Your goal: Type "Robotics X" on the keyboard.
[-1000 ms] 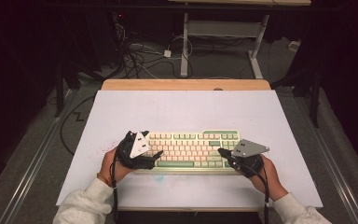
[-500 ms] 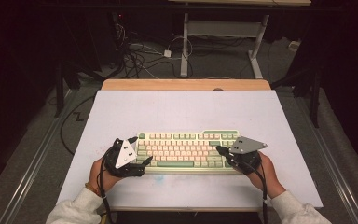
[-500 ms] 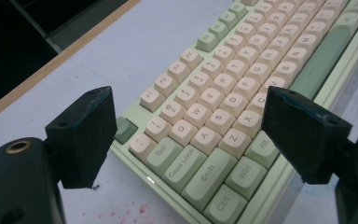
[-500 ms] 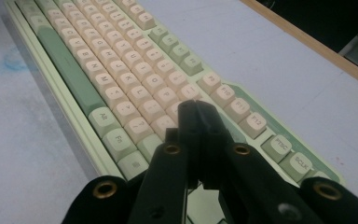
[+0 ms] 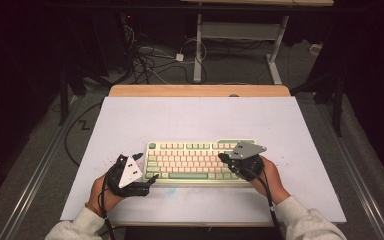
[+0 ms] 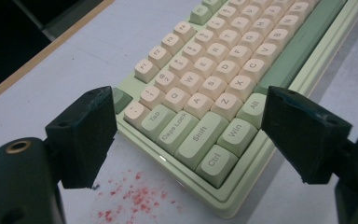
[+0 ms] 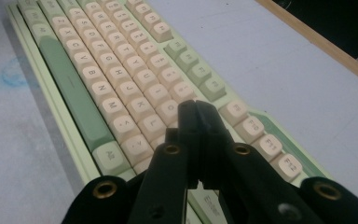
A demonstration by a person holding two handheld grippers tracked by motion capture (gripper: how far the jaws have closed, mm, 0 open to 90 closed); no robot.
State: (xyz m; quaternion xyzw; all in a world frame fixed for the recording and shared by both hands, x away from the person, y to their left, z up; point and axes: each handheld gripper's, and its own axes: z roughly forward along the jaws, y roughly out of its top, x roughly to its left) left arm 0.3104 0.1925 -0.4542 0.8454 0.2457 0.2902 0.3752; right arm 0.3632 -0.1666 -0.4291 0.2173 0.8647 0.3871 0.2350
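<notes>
A pale green keyboard (image 5: 200,160) with cream keys lies near the front middle of the white table top (image 5: 200,117). My left gripper (image 5: 147,167) is at the keyboard's left end, low over the table, jaws open wide. In the left gripper view the gripper (image 6: 191,126) frames the keyboard's (image 6: 223,79) Ctrl, Shift and Tab corner, with nothing held. My right gripper (image 5: 223,158) is over the keyboard's right part. There its jaws are shut, the tips (image 7: 196,112) just above the keys (image 7: 121,79) near the Enter column, with nothing between them.
Red specks (image 6: 130,196) stain the table top by the keyboard's front left corner. A faint blue smudge (image 7: 14,74) lies in front of the space bar. The table's wooden far edge (image 5: 200,91) runs behind. Cables (image 5: 150,60) and a desk frame (image 5: 198,45) are on the floor beyond.
My left gripper has drawn back left and toward the person, off the keyboard's left end. The right gripper has crept slightly left over the keys. The keyboard has not moved.
</notes>
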